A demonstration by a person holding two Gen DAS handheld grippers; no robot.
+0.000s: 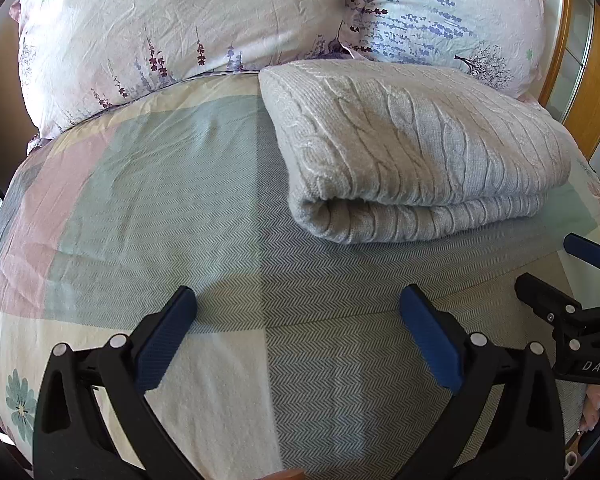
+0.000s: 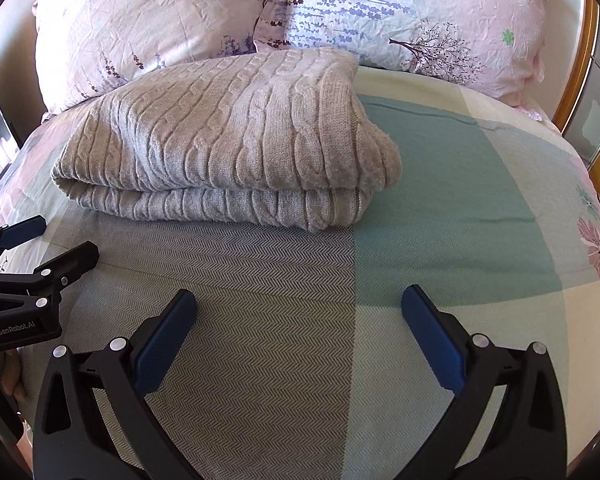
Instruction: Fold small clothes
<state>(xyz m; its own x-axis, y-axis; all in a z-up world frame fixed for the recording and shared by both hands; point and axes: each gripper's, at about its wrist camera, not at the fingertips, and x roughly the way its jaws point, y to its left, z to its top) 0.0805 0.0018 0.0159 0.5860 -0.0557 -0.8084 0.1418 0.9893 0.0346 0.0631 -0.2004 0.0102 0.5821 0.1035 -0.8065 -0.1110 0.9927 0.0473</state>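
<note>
Toward the head of the bed [image 2: 440,184], just below the two pillows [image 2: 400,16], the grey knitted sweater [image 2: 228,136] lies folded into a thick, neat stack. The folding looks finished; any next move would only be squaring an edge or fetching another garment. The left gripper [image 1: 298,312] and right gripper [image 2: 300,312] hover spread wide, empty, near the bed's foot.

Sweater [image 1: 416,148] is thick cable-knit wool-like cloth, matt, ribbed & bumpy. Bedspread [image 1: 172,208] under it: thin woven cotton w/ fine herringbone texture, matt, lightly creased. Pillows [image 1: 172,28]: crinkled printed cloth. My left gripper [image 1: 298,312] & right gripper [image 2: 299,312]: matt black plastic, blue rubbery pads, shiny metal rivets. Bed frame [image 2: 580,68] is glossy varnished wood.
</note>
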